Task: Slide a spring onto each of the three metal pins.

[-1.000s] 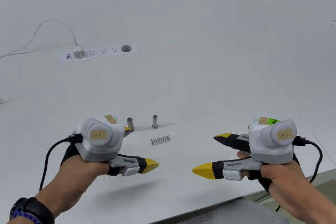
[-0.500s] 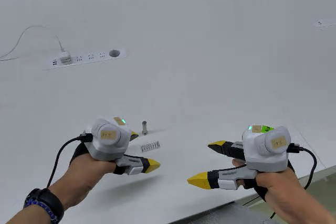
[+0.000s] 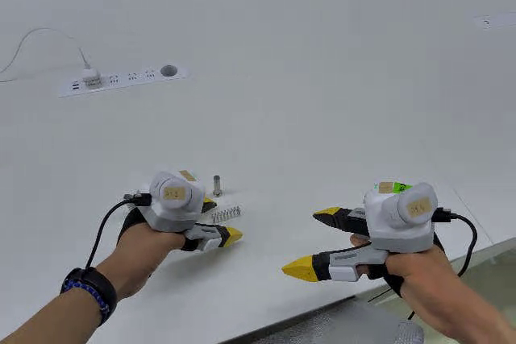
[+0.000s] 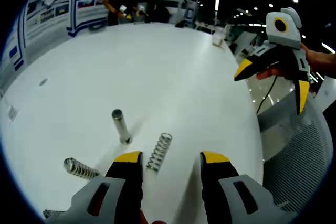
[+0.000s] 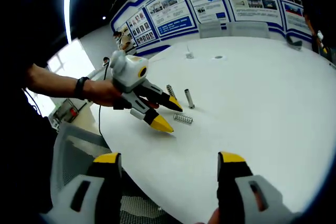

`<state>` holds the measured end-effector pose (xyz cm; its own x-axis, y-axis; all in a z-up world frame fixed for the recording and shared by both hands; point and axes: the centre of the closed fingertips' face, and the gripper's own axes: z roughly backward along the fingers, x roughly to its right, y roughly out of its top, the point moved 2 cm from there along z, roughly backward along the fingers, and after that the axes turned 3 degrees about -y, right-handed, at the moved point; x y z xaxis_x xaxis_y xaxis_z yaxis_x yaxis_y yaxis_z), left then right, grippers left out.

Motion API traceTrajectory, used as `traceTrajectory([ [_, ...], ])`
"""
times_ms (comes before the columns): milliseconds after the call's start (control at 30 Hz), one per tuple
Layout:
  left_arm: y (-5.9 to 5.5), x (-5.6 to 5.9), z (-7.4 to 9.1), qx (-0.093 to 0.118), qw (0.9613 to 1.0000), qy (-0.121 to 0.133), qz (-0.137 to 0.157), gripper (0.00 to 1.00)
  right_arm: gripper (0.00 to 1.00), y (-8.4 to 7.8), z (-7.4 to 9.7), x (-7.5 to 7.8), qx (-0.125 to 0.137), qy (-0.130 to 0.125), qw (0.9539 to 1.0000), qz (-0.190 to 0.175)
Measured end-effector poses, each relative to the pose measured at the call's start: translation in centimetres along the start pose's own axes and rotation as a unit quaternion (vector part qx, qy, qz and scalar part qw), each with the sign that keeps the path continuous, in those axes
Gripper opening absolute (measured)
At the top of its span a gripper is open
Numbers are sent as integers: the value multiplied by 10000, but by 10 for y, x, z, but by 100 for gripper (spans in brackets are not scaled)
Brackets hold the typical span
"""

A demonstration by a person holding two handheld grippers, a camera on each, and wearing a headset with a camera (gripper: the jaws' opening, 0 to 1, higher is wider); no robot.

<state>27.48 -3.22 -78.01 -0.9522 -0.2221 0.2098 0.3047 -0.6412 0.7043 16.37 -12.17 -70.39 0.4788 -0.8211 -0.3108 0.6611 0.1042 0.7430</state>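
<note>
A loose spring (image 3: 226, 214) (image 4: 159, 151) (image 5: 183, 118) lies flat on the white table (image 3: 322, 118). My left gripper (image 3: 219, 220) (image 4: 170, 157) (image 5: 169, 115) is open, its yellow tips on either side of the spring's near end. Just beyond stands a bare metal pin (image 3: 217, 184) (image 4: 121, 126) (image 5: 189, 98). To its left in the left gripper view is a pin wearing a spring (image 4: 80, 168) (image 5: 169, 89). My right gripper (image 3: 310, 239) (image 5: 169, 157) (image 4: 278, 45) hovers open and holds nothing, off to the right.
A white power strip (image 3: 121, 80) with a plug and cable lies at the far left of the table. The table's near edge runs just under both hands. A grey mesh chair (image 4: 294, 171) stands below that edge.
My left gripper has moved forward, so the loose spring now lies between its tips. The right gripper has kept its place, still open. The head camera has shifted.
</note>
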Motion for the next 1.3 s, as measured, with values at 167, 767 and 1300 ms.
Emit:
traceTrajectory([
  [167,-1,-6,-2,18,9999,144,-81,33,76,0,0,1,-6,2,10000,-8],
  [767,-8,-11,-4,-52,9989,412,-210,11,75,0,-1,-1,4,30,10000,-19],
  [1300,-35,8,29,72,9982,556,213,10,75,1,-5,-9,-49,110,9999,59],
])
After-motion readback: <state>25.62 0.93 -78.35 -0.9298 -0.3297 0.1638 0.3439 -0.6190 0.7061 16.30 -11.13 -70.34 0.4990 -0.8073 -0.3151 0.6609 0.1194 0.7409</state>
